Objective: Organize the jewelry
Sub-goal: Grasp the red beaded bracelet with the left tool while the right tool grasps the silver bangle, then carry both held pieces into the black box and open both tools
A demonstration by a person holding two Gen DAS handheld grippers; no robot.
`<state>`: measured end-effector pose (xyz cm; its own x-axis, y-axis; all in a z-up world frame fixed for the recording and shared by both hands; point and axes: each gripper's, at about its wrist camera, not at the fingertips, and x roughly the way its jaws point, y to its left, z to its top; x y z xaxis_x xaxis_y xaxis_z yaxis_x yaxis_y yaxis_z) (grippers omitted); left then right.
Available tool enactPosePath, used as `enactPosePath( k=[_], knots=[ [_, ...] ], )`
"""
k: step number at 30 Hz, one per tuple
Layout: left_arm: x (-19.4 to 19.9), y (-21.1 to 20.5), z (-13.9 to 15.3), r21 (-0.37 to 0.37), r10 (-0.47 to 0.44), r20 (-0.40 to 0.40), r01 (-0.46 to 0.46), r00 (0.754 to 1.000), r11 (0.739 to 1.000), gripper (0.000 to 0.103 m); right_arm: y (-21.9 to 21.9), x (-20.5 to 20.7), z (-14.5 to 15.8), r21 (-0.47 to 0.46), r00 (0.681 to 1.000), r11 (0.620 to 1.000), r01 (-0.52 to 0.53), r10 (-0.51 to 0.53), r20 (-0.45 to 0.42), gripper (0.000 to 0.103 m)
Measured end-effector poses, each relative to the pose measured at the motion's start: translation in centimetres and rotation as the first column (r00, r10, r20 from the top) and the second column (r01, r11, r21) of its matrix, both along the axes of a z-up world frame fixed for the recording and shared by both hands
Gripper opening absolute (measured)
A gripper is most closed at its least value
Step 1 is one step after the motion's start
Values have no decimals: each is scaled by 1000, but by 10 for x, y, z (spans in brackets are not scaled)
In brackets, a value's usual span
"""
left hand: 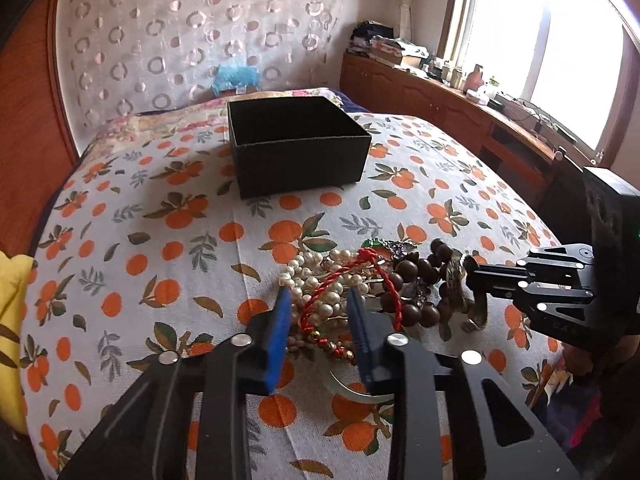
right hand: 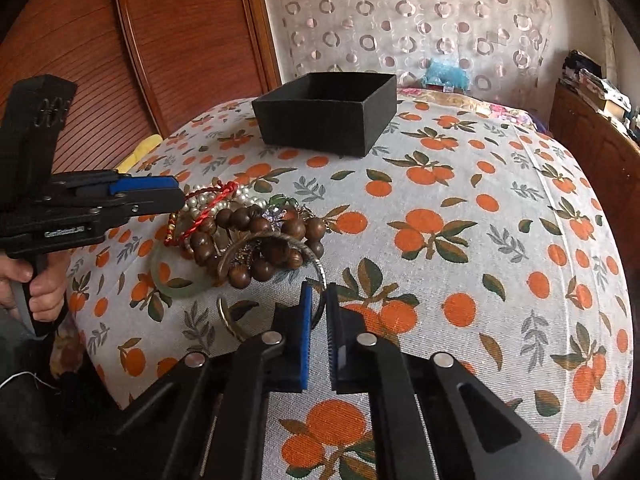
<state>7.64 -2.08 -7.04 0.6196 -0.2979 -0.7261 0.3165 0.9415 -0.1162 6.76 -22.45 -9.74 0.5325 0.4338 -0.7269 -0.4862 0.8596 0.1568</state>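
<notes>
A pile of jewelry lies on the orange-print cloth: a pearl strand (left hand: 320, 280), a red cord bracelet (left hand: 340, 292), brown wooden beads (left hand: 416, 276) (right hand: 256, 240), a pale jade bangle (right hand: 176, 284) and a silver metal bangle (right hand: 280, 248). My left gripper (left hand: 318, 300) is open, its fingers straddling the pearls and red cord. It also shows in the right wrist view (right hand: 176, 196). My right gripper (right hand: 318, 292) is shut on the silver bangle's rim at the pile's near edge; it also shows in the left wrist view (left hand: 474, 276). An empty black box (left hand: 296, 148) (right hand: 328, 112) stands beyond the pile.
The cloth covers a bed (right hand: 480, 240). A wooden headboard (right hand: 160, 40) and a curtain (left hand: 200, 32) stand behind. A wooden sideboard (left hand: 460, 104) with clutter runs under the window. A yellow cloth (left hand: 12, 320) lies at the left edge.
</notes>
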Motion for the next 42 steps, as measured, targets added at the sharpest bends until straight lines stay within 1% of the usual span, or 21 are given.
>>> enactPosePath(
  k=[4, 12, 14, 20, 28, 33, 42],
  knots=[
    [0, 0, -3, -3, -2, -13, 2, 1000, 1000, 20, 0, -2, 1, -9, 1000, 1000, -1, 1, 14, 5],
    [-3, 6, -11, -16, 6, -32, -6, 999, 1000, 14, -2, -5, 6, -11, 999, 1000, 10, -10, 36, 5],
    [-4, 7, -12, -19, 9, -32, -10, 999, 1000, 9, -3, -7, 8, -12, 999, 1000, 12, -11, 42, 5],
    [-11, 9, -4, -17, 22, 8, -22, 1000, 1000, 9, -3, -9, 16, -14, 998, 1000, 12, -11, 67, 5],
    [-19, 14, 22, -22, 49, 101, -47, 994, 999, 9, 3, -5, 31, -24, 994, 1000, 1, 1, 106, 5],
    [-8, 21, 36, -24, 72, 139, -70, 988, 997, 9, 11, 10, 44, -35, 990, 999, -8, 13, 139, 5],
    [22, 33, 46, -34, 112, 176, -107, 978, 994, 9, 27, 66, 60, -67, 985, 998, 13, -1, 174, 5]
  ],
)
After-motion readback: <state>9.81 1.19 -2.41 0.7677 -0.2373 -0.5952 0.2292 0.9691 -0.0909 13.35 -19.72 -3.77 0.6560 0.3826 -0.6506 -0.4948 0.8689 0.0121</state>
